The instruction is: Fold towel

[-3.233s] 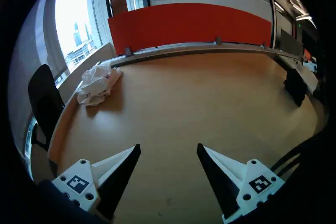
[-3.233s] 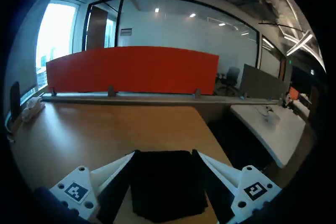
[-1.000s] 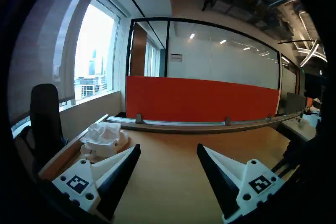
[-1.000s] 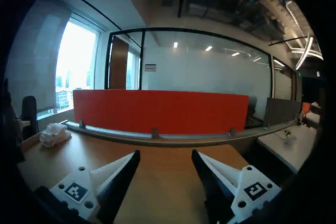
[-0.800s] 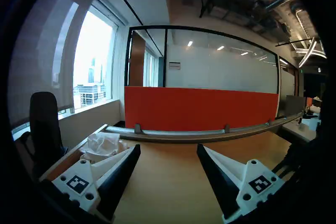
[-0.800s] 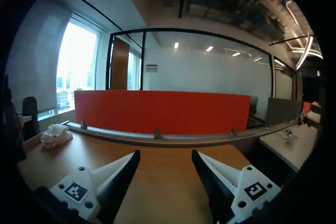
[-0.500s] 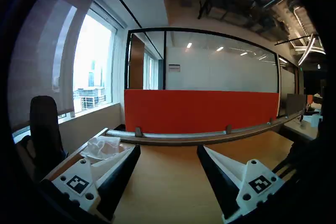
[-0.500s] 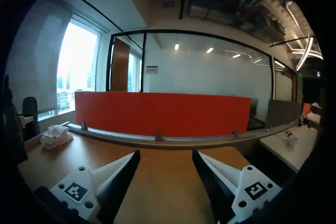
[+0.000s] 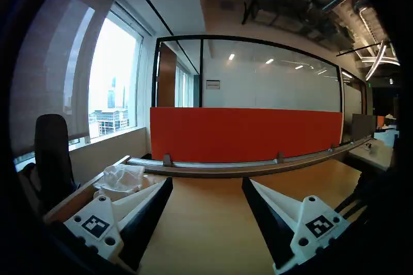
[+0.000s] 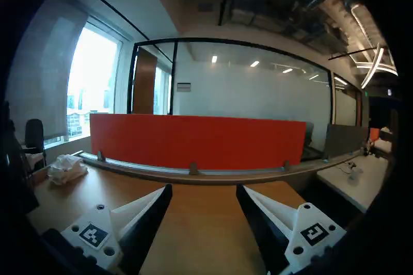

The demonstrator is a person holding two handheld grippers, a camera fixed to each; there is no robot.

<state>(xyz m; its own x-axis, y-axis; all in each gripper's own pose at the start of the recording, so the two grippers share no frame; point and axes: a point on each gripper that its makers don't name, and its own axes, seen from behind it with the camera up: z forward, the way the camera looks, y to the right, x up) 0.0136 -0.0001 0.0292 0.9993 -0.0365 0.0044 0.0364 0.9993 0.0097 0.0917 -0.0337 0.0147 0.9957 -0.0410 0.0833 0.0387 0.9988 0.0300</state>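
**Both claws wide and empty, towel off at the desk's far-left corner**

A broad wooden desk point(image 9: 206, 228) runs ahead beneath both grippers, closed at its far edge by a long red partition point(image 9: 245, 133). In the left gripper view a dark chair point(image 9: 51, 156) stands at 9 o'clock, beyond the desk's edge.

The left gripper point(image 9: 206, 182) has its fingers spread wide with nothing between them, only bare desk in the gap. The right gripper point(image 10: 203, 188) is likewise wide apart and holds nothing.

The white towel point(image 9: 121, 178) lies crumpled in a heap on the desk. It sits at about 10 o'clock from the left gripper, just past its left fingertip. From the right gripper the towel point(image 10: 66, 168) is well apart, at roughly 9 to 10 o'clock.
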